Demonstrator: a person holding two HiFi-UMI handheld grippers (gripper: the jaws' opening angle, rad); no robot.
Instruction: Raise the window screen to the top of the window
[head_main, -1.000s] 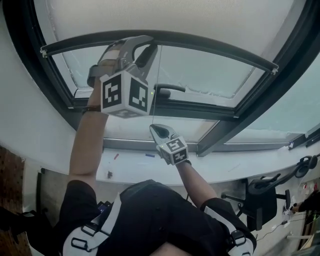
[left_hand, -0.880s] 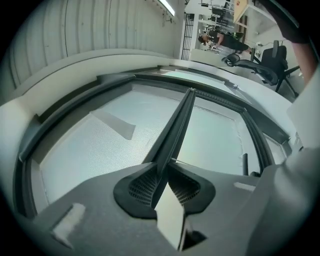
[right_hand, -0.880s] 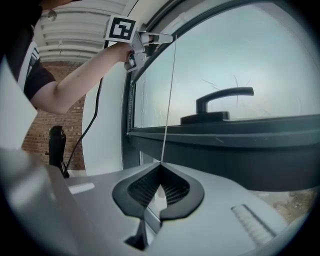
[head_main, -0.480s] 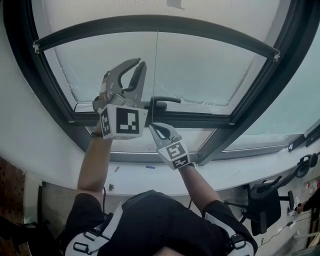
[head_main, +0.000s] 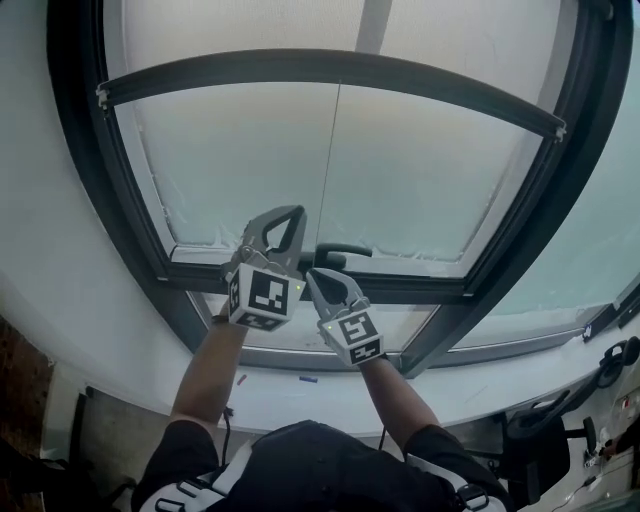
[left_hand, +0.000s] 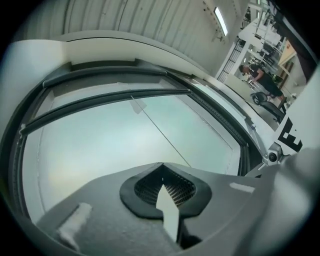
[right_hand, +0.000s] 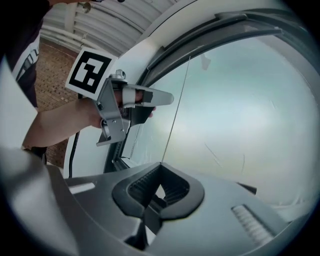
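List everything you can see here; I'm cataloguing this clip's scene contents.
window frame: one, dark, around the pane ahead.
screen: one, pale, at the top of the window.
bottom bar: one, dark, across the pane under the screen.
pull cord: one, thin, from the bar's middle down to the right gripper.
window handle: one, black, on the lower rail.
sill: one, white, below the window.
office chair: one, black, lower right.
forearms: two, bare, reaching up.
left gripper: grey, just closed, nothing between its jaws, beside the cord.
right gripper: grey, shut on the cord.
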